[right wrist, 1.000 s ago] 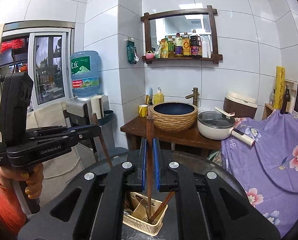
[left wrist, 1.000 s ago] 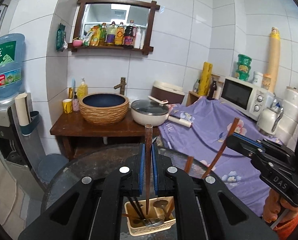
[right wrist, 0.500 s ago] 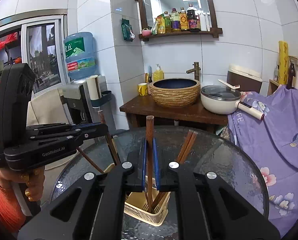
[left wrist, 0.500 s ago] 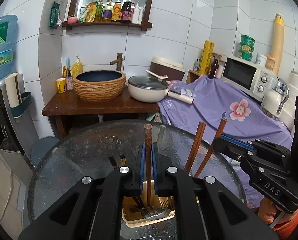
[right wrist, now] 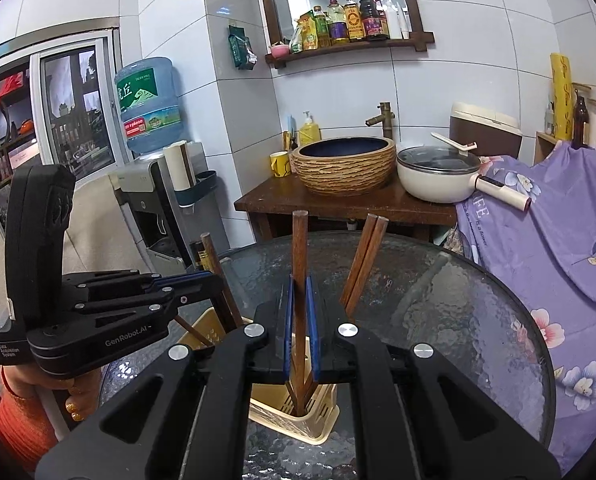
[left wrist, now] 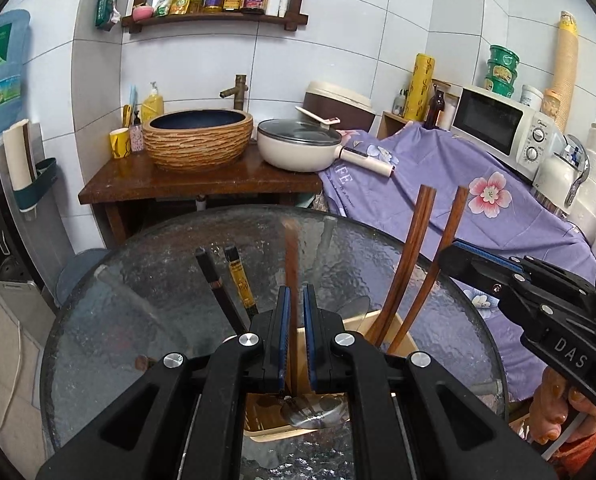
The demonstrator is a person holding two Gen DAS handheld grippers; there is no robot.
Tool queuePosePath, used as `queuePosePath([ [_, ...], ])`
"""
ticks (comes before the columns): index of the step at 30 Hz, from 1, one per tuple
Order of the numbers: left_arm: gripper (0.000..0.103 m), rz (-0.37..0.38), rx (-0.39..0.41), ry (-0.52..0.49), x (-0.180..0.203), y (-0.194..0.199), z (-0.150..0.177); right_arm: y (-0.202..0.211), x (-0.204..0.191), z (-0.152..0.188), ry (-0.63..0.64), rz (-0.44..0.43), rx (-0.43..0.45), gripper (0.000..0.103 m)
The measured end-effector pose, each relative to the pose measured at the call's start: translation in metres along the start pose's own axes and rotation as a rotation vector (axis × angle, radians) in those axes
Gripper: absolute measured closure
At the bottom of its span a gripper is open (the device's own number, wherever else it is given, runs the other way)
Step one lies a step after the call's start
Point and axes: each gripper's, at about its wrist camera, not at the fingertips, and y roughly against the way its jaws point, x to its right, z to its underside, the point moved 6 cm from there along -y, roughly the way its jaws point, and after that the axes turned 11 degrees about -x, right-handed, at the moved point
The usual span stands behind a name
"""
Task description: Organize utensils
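Chopsticks are the business here: each gripper pinches one slim, square-topped brown wooden stick upright, tip aimed down into the holder, presumably so it drops in standing. The left gripper (left wrist: pixel 294 344) is clamped on its chopstick (left wrist: pixel 291 264); the right gripper (right wrist: pixel 299 344) grips its own chopstick (right wrist: pixel 299 248) likewise. Below both sits the cream slotted plastic utensil holder (right wrist: pixel 298 412), near the front of the round, pebbled glass table (left wrist: pixel 146 280), with other wooden chopsticks (left wrist: pixel 414 256) leaning inside it and a metal spoon (left wrist: pixel 312 410).

We see brown wooden chopsticks (left wrist: pixel 412 264) leaning upright in a cream slotted utensil basket (right wrist: pixel 298 420), with metal spoons (left wrist: pixel 314 410) lying inside.
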Motion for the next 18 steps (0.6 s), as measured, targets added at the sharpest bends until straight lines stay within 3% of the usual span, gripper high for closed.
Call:
queuePosePath([
  [3,0.094,0.008,0.019,0.009,-0.001,0.005,0.001,0.0,0.001,0.002,0.001,0.0,0.013,0.095],
  [4,0.086,0.005,0.026,0.009,-0.001,0.008,0.001,0.001,0.002,0.003,0.004,0.004,0.017,0.091],
  [6,0.071,-0.003,0.052,0.008,-0.001,0.016,0.003,0.004,0.001,0.005,0.014,0.023,0.03,0.065],
  [7,0.061,-0.005,0.066,0.011,0.0,0.021,0.004,0.008,0.001,0.006,0.014,0.035,0.047,0.041],
  [11,0.042,-0.028,0.151,0.016,-0.004,0.053,0.015,0.031,0.005,0.009,0.011,0.069,0.119,0.036],
  [13,0.022,-0.065,0.213,0.015,-0.007,0.074,0.025,0.04,0.006,0.012,0.009,0.08,0.135,0.028],
  [15,0.009,-0.089,0.263,0.024,-0.012,0.09,0.034,0.05,0.007,0.02,0.012,0.101,0.149,0.022],
  [18,0.006,-0.115,0.319,0.039,-0.017,0.109,0.052,0.059,0.002,0.038,0.021,0.123,0.154,0.013],
])
